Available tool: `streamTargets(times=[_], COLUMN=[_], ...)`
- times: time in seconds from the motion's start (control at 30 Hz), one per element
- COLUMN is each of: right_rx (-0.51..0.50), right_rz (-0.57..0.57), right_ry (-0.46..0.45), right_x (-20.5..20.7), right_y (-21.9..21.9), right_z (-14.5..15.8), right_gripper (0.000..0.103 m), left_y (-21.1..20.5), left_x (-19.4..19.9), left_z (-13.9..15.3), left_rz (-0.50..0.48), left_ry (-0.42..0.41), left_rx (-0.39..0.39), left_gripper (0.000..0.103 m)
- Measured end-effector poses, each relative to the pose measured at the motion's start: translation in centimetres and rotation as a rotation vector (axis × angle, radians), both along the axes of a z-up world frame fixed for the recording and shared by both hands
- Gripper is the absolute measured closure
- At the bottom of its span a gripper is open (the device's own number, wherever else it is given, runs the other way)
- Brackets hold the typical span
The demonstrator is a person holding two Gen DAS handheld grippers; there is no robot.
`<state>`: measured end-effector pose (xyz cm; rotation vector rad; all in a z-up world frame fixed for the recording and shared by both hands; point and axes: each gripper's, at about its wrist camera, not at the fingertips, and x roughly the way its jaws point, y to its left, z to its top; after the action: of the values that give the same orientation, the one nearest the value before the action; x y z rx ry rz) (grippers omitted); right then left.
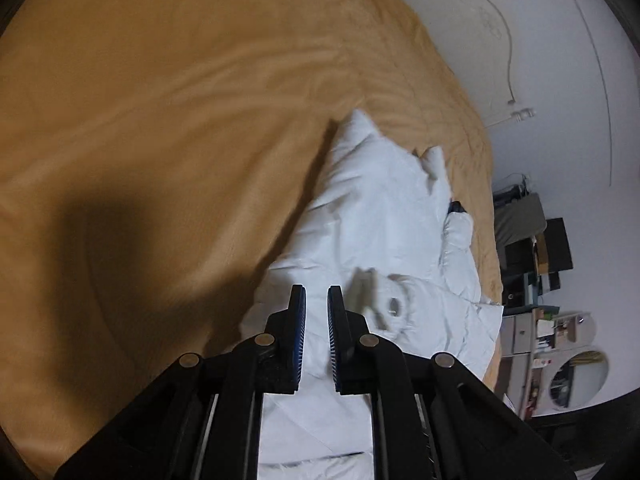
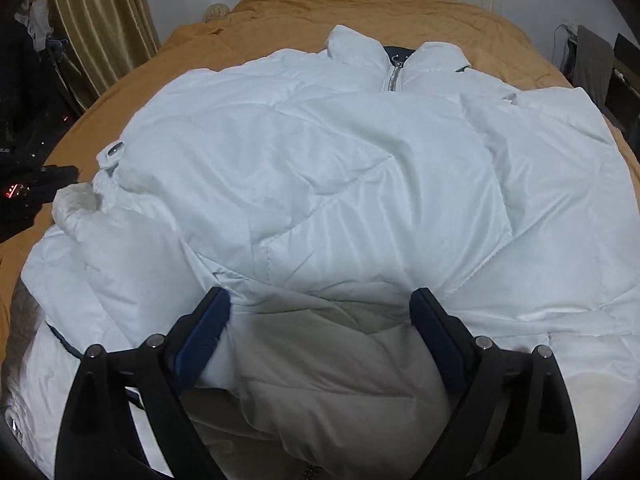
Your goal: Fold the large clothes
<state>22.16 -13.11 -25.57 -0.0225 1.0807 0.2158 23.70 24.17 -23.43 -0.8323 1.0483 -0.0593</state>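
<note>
Item: white padded jacket [image 2: 320, 184], spread on the bed [image 2: 400, 4] ahead of both tongs. Your left tongs [image 1: 317, 300] were closed and empty above its edge. Your right tongs [image 2: 320, 308] stood wide apart over the hem, padding between them but unpressed. One sleeve looked folded inward; body folds seemingly remained. Zip [image 2: 394, 76] lay at the far collar.

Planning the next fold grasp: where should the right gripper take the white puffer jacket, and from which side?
Probably the puffy hem fold of the white puffer jacket lying between the open right gripper fingers. Come from above at the near edge: the fabric bulges up there, while the collar and zipper lie at the far end.
</note>
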Motion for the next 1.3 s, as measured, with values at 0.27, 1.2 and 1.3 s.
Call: streamTargets(times=[0.27,1.2,1.3], right_rx=[0.072,-0.035,-0.002], right_rz=[-0.021,-0.217,-0.328], right_ry=[-0.001,0.013,0.116], right_x=[-1.3,5.5,10.1], right_y=[-2.6,-16.9,-19.1], right_z=[1.8,6.6,2.7], right_gripper=[0.010,0.026,0.026], left_y=[-12.4,-19.0,-18.9], left_x=[0.6,0.8,0.6], left_z=[8.6,-5.3,-5.2], left_rz=[-0.289,-0.486,-0.502], left_ry=[-0.251,-0.125,-0.128], left_rx=[0.193,0.647,0.644], left_gripper=[0.000,0.000,0.000])
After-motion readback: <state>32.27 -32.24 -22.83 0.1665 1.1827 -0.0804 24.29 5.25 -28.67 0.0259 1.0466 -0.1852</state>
